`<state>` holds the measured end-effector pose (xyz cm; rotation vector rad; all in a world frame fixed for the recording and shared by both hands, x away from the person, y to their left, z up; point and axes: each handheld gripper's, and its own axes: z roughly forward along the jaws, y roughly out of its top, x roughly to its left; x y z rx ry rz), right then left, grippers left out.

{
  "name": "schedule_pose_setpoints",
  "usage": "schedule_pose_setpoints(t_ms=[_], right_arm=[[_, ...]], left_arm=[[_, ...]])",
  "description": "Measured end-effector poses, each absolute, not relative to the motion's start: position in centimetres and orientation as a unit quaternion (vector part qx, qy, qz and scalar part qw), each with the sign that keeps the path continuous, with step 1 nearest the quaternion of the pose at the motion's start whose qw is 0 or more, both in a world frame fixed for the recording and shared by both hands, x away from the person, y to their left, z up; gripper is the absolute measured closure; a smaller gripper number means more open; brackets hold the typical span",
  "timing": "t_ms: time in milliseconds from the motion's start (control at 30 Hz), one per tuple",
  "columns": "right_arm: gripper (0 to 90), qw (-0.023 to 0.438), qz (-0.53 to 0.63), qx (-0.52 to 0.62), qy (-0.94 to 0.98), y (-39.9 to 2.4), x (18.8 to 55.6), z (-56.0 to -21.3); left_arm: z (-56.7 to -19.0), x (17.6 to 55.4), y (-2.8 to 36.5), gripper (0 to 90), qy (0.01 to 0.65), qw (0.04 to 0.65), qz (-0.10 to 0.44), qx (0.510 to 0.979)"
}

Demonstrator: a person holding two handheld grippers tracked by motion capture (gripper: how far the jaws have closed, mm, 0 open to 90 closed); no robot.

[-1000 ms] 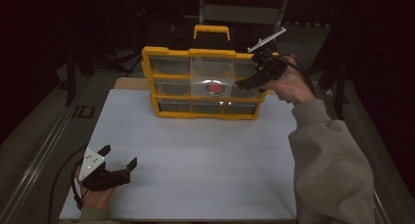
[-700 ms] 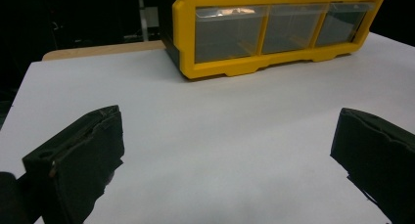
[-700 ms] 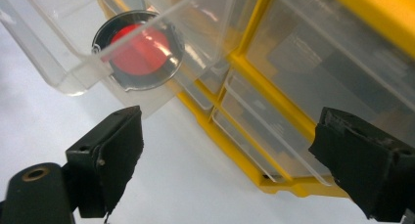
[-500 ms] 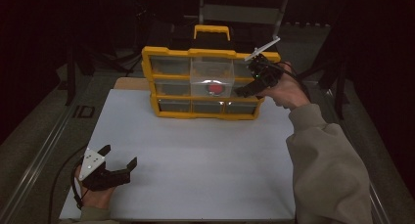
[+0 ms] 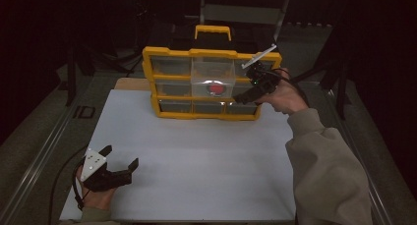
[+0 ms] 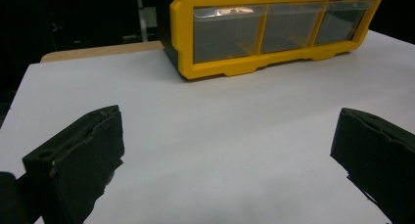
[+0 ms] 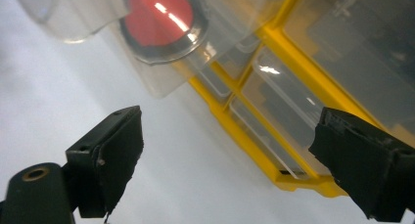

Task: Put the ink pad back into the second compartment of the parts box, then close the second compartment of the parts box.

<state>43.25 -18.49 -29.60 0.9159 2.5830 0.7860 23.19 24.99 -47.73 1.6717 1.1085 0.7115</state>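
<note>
The right gripper (image 5: 244, 98) has eased slightly down and left since the earlier frame, jaws spread and holding nothing, just beside the pulled-out clear drawer (image 5: 212, 78) (a red disc (image 5: 215, 88) lies inside) of the yellow organizer (image 5: 211, 52) at the tabletop's (image 5: 206, 156) far edge. The left gripper (image 5: 120, 161) has stayed put, released, near the front left corner.

On the white table (image 5: 196, 156) stands 1 yellow drawer cabinet (image 5: 211, 53) with what looks like 9 clear drawers, though the dim light blurs the count. 1 drawer (image 5: 212, 77) is pulled out, holding 1 red disc (image 5: 215, 88). 2 grippers show.
</note>
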Motion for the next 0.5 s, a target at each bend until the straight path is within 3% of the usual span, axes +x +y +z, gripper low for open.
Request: schedule_pose_setpoints(t_ms=[500], right_arm=[[11.7, 0.131, 0.277, 0.307, 0.901, -18.09, 42.56, -30.47]], left_arm=[[-47.74, 23.22, 24.91, 0.0, 0.454, 0.483, 0.293, 0.689]])
